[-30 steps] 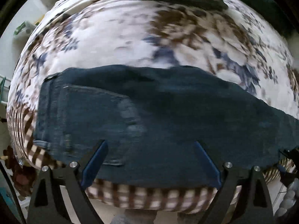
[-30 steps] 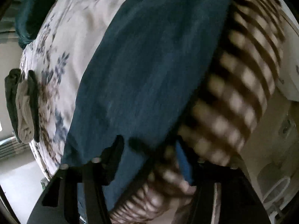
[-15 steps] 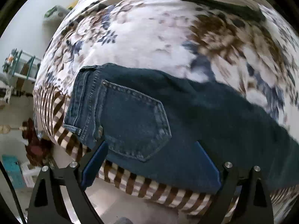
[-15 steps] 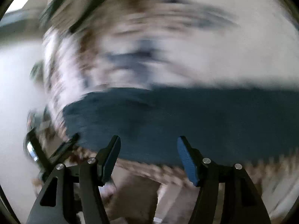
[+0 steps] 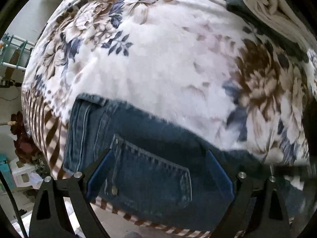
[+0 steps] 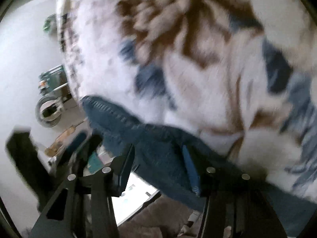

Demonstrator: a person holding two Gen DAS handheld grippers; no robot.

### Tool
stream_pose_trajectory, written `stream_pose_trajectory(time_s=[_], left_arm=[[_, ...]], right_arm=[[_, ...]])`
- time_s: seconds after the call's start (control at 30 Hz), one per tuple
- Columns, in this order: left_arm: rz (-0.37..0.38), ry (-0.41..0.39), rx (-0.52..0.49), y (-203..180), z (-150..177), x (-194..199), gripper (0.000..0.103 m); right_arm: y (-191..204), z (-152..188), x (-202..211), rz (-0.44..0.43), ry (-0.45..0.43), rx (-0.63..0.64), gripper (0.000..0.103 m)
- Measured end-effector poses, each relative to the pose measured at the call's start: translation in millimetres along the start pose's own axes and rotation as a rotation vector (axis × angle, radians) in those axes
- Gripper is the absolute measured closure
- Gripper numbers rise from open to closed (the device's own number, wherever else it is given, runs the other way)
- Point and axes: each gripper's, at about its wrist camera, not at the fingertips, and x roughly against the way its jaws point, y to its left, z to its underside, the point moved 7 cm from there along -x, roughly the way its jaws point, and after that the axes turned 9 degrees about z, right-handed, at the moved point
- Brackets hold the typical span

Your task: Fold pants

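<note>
Dark blue jeans (image 5: 150, 150) lie flat along the near edge of a floral blanket on a bed (image 5: 168, 63). In the left wrist view the waistband and a back pocket (image 5: 150, 178) show, and my left gripper (image 5: 158, 168) is open, with its blue pads either side of the pocket. In the right wrist view, which is blurred, my right gripper (image 6: 156, 166) is open over the near edge of the jeans (image 6: 158, 148), close to the waistband corner. My left gripper also shows there at the lower left (image 6: 79, 142).
A folded pile of dark and beige clothes (image 5: 263, 4) lies at the far right of the bed. The blanket's brown striped border (image 5: 49, 130) hangs over the near edge. A rack (image 5: 13, 53) and floor clutter stand left of the bed.
My left gripper has moved in over the back pocket near the waistband. My right gripper has swung from the leg end to the waistband end beside the left one. Both stay open.
</note>
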Motion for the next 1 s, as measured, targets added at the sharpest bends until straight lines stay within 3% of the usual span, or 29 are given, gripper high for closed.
stream_pose_trajectory(time_s=[0.13,0.23,0.3,0.43,0.5,0.6,0.7,0.8,0.97,1.0], left_arm=[[0.022,0.0,0.004,4,-12,-6,0.009],[0.025,0.017,0.009,9,-13,-14,0.009],[0.024,0.024,0.011,15,-11,-18,0.009],[0.019,0.029,0.001,20,-1,-21,0.009],[0.01,0.021,-0.018,21,6,-21,0.009],[-0.012,0.022,-0.061,17,22,-23,0.009],[-0.022,0.021,-0.075,14,40,-24,0.009],[-0.03,0.008,-0.08,15,52,-27,0.009],[-0.051,0.019,-0.084,19,67,-42,0.009],[-0.05,0.022,-0.083,21,68,-44,0.009]], right_arm=[[7,41,-10,-0.076,0.087,0.029,0.051],[5,60,-21,-0.059,0.153,0.068,0.051],[3,54,-22,-0.036,0.14,0.074,0.051],[-10,13,-18,0.006,0.01,-0.006,0.051],[-14,5,-21,0.005,-0.009,-0.014,0.05],[-10,1,-34,-0.026,0.038,-0.012,0.046],[0,8,-34,-0.174,0.125,-0.026,0.046],[0,21,-34,-0.257,0.201,-0.01,0.046],[-16,5,-59,-0.195,0.184,-0.109,0.047],[-16,7,-54,-0.213,0.178,-0.139,0.056]])
